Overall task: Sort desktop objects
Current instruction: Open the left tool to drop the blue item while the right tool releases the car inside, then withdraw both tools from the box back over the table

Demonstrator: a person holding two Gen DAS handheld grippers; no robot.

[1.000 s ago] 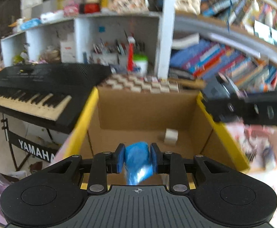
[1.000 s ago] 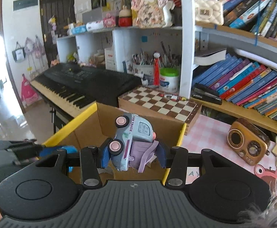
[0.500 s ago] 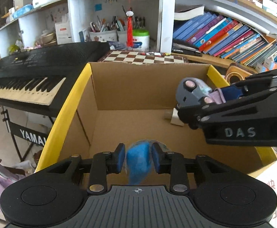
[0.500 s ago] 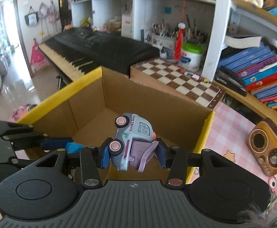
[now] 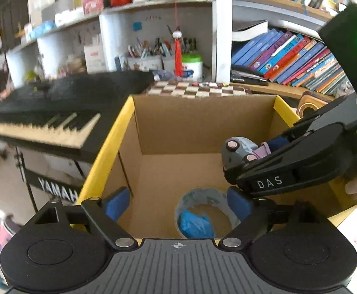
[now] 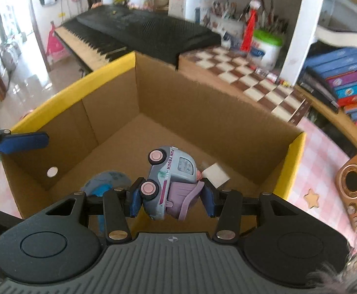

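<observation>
Dropping-off is the step in hand: left gripper (image 5: 178, 202) is opening, nothing between its pads, the tape roll (image 5: 204, 214) lying on the cardboard box (image 5: 203, 122) floor at 6 o'clock. At 3 o'clock the right gripper (image 6: 170, 199) clamps the toy truck (image 6: 170, 181), lettered "FUN TRUCK", over the box; next, release. Keyboard (image 5: 56, 122) stand at 9 o'clock reads "YAMAH"
</observation>
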